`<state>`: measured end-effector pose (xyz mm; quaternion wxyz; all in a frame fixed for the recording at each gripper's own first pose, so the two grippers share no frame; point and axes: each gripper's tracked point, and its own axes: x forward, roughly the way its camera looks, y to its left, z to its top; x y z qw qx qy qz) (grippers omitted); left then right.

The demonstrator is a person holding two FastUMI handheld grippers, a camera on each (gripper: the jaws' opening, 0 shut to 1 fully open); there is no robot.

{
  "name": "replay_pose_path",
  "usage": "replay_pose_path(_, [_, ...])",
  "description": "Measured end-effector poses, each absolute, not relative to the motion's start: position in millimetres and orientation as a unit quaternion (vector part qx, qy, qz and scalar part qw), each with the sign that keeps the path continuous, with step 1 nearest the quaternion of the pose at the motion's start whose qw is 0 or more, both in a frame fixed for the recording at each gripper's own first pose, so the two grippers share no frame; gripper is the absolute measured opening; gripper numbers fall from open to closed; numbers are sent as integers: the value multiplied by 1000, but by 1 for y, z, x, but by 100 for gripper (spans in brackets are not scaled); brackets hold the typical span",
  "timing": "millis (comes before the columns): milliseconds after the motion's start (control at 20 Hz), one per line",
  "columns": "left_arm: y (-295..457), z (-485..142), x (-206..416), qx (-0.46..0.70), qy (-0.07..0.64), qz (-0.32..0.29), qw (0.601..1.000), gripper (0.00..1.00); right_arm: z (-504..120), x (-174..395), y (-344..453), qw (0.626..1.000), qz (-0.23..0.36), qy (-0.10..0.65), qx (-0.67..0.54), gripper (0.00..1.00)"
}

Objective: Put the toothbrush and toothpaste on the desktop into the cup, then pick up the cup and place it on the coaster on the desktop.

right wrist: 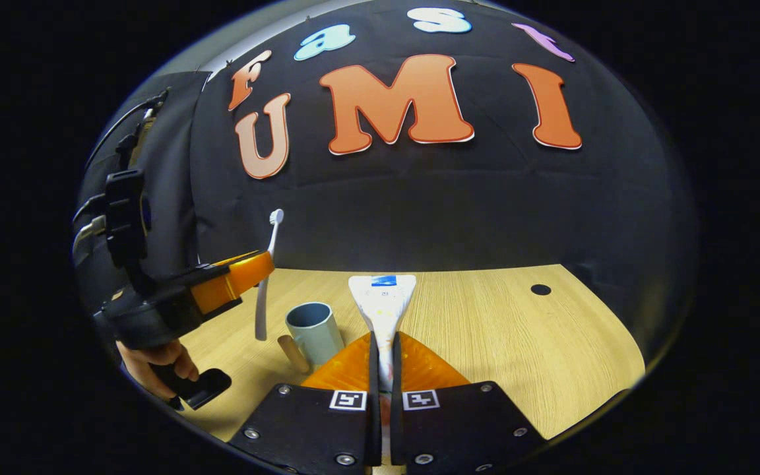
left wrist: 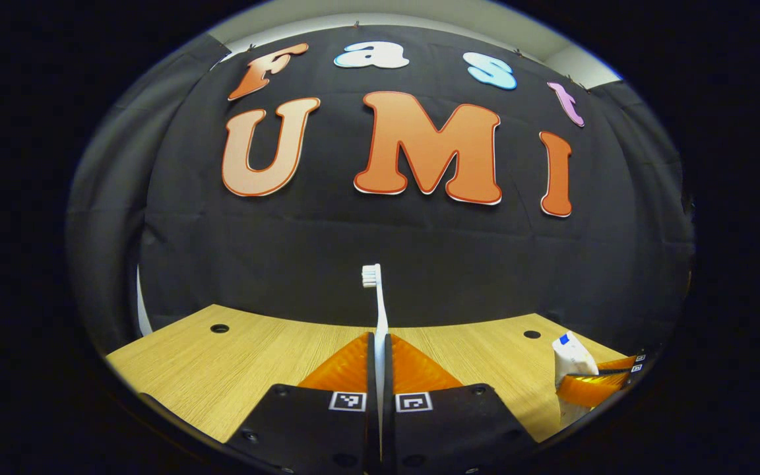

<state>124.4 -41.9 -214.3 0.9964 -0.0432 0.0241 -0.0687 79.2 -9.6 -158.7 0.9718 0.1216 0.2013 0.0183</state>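
Observation:
In the left gripper view my left gripper (left wrist: pixel 380 346) is shut on a white toothbrush (left wrist: pixel 379 310), which stands upright with its bristles on top, held above the wooden desktop (left wrist: pixel 248 356). The right gripper view shows my right gripper (right wrist: pixel 384 346) shut on a white toothpaste tube (right wrist: pixel 383 300), flat end pointing away. A grey-blue cup (right wrist: pixel 314 330) with a wooden handle stands upright on the desktop (right wrist: pixel 505 343), just left of the right fingers. Left of the cup, the left gripper (right wrist: pixel 256 269) holds the toothbrush (right wrist: pixel 262 310) with its lower end above the desktop. Far right in the left gripper view are the toothpaste tube (left wrist: pixel 571 359) and the right gripper (left wrist: pixel 601 382).
A hand (right wrist: pixel 156 359) grips the left gripper's handle at the desktop's left edge. Round holes (left wrist: pixel 220 328) (left wrist: pixel 532 334) (right wrist: pixel 540 289) sit near the desktop's far corners. The black cloth wall stands right behind the desktop's far edge.

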Motion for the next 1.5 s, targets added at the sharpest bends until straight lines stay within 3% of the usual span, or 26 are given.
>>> replay_pose_path(250, [-53,-204,163,-44,5,-79,996,1,-144,103,-17,976,11,186,114,6])
replay_pose_path(600, [-57,-235,200,-56,12,-91,994,1,-137,122,-29,981,-1,162,105,5])
replay_pose_path(1150, [-41,-295,206,-70,66,-105,990,2,-156,138,-22,979,4,174,108,5])
replay_pose_path(1400, [-45,-312,193,-63,88,-124,986,7,-165,143,-17,978,5,185,100,5])
replay_pose_path(1500, [-44,-316,183,-54,93,-131,986,15,-166,146,-13,977,6,187,99,5])
